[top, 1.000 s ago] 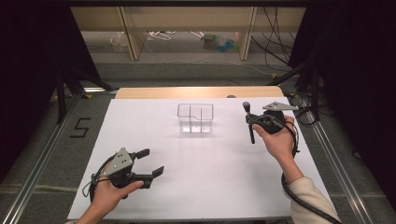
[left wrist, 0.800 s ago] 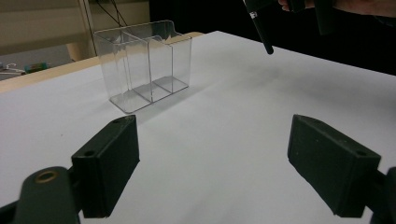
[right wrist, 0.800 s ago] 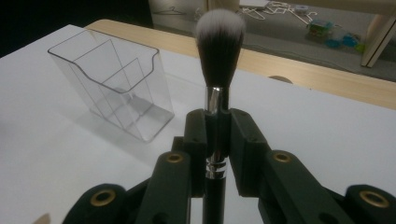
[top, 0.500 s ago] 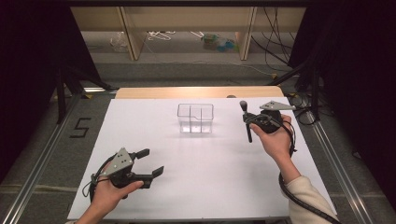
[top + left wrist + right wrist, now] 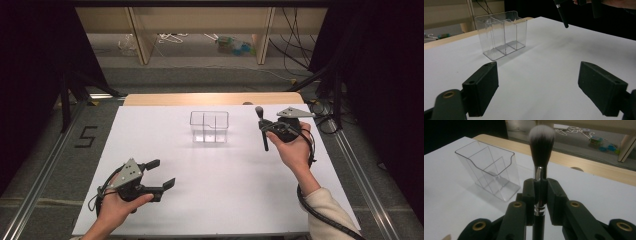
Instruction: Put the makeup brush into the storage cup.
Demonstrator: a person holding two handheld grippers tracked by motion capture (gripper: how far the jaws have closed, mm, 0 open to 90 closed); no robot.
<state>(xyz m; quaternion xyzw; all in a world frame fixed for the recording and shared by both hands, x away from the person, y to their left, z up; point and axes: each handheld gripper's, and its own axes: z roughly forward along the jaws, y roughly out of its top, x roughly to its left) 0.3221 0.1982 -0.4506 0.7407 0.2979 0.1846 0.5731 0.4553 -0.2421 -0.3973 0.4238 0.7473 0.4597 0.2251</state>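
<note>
A clear plastic organizer (image 5: pixel 209 126) with several compartments stands empty on the white table (image 5: pixel 215 190), toward the back middle; it is also in the left gripper view (image 5: pixel 502 33) and the right gripper view (image 5: pixel 489 168). My right gripper (image 5: pixel 266 129) is held up at the right of the organizer, shut on the black handle of a makeup brush (image 5: pixel 262 128). The brush (image 5: pixel 541 165) stands upright between the jaws, bristles on top. My left gripper (image 5: pixel 161 174) hovers low over the front left of the table, open, with nothing between its fingers (image 5: pixel 482 86). The brush's handle tip (image 5: pixel 562 15) hangs at the top.
A wooden board edge (image 5: pixel 212 98) runs behind the white sheet. Beyond it lie a floor with cables and shelf legs (image 5: pixel 140 45). A metal rail (image 5: pixel 45 165) with a "5" mark flanks the table's left side; another rail (image 5: pixel 360 175) flanks the right.
The right hand with the brush has shifted very slightly toward the organizer. The left gripper has not moved.
</note>
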